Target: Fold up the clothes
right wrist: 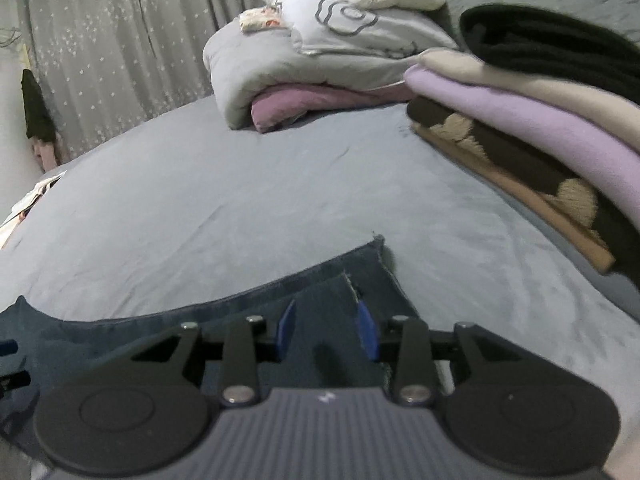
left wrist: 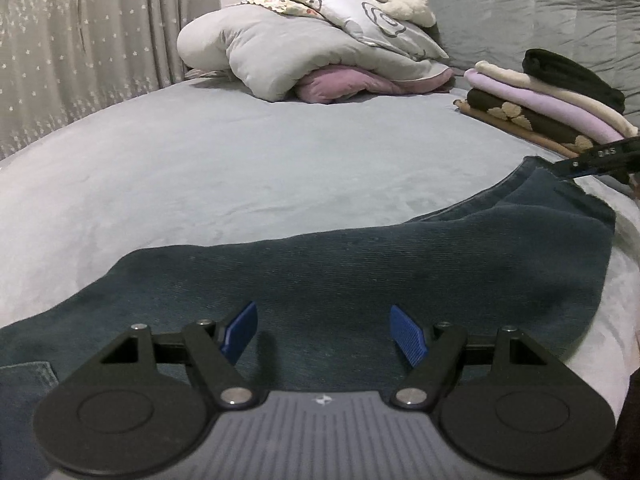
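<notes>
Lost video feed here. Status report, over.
Left gripper open above dark jeans. Right gripper open at jeans' hem. Folded stack clear of jeans.

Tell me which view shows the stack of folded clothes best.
The right wrist view: the stack of folded clothes fills its right side, close enough to separate black, cream, lilac and patterned layers, though slightly blurred and cut off at the edge. The left wrist view shows it smaller and farther off, but nearly whole.

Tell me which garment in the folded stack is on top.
The black one. It sits above the cream layer, the lilac one and the dark patterned piece at the bottom.
</notes>
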`<state>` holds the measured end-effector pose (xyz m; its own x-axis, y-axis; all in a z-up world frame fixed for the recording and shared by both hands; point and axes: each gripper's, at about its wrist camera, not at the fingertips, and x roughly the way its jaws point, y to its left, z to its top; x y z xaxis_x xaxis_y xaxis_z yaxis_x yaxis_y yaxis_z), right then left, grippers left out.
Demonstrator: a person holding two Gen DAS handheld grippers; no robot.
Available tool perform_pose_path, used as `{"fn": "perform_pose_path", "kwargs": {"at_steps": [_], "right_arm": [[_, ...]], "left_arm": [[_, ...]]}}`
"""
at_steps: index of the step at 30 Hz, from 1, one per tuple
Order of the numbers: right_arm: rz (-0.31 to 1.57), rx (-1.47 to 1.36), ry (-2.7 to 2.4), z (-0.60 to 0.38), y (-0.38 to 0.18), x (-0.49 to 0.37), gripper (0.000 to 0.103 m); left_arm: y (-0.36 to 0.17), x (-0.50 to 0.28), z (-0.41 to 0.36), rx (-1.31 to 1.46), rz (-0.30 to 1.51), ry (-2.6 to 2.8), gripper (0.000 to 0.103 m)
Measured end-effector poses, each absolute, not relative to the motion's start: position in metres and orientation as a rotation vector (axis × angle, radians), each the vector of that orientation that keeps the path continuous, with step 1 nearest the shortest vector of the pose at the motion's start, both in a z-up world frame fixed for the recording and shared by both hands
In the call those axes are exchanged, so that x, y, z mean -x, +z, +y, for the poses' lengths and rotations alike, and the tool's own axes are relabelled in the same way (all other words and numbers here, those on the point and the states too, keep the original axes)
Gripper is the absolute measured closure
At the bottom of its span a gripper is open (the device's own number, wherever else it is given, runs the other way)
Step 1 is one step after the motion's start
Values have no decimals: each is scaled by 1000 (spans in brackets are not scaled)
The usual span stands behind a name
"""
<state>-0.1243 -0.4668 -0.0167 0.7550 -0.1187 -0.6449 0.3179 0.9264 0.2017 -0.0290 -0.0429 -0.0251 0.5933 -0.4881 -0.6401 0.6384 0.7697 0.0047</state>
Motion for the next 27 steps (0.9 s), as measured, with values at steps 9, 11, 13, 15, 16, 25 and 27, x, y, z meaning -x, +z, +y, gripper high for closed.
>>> {"fn": "perform_pose_path", "kwargs": {"at_steps": [9, 11, 13, 15, 16, 25, 27], "right_arm": [[719, -170, -166, -473, -44, 90, 60], [713, -143, -154, -468, -46, 90, 73], [705, -116, -139, -463, -45, 92, 88], [683, -79, -128, -455, -40, 98, 89], [670, -66, -129, -453, -38, 100, 90], [444, 78, -295, -438, 1, 135, 91], [427, 138, -324, -433, 2, 130, 91]], "left_arm": [[-32, 17, -42, -258, 687, -648, 30], [-35, 14, -41, -253, 695, -646, 30], [-35, 13, -41, -247, 699, -647, 30], [-34, 12, -41, -247, 700, -648, 30], [-34, 12, -41, -249, 700, -648, 30], [-31, 16, -40, -257, 682, -647, 30], [-31, 16, -40, -266, 682, -650, 30]]}}
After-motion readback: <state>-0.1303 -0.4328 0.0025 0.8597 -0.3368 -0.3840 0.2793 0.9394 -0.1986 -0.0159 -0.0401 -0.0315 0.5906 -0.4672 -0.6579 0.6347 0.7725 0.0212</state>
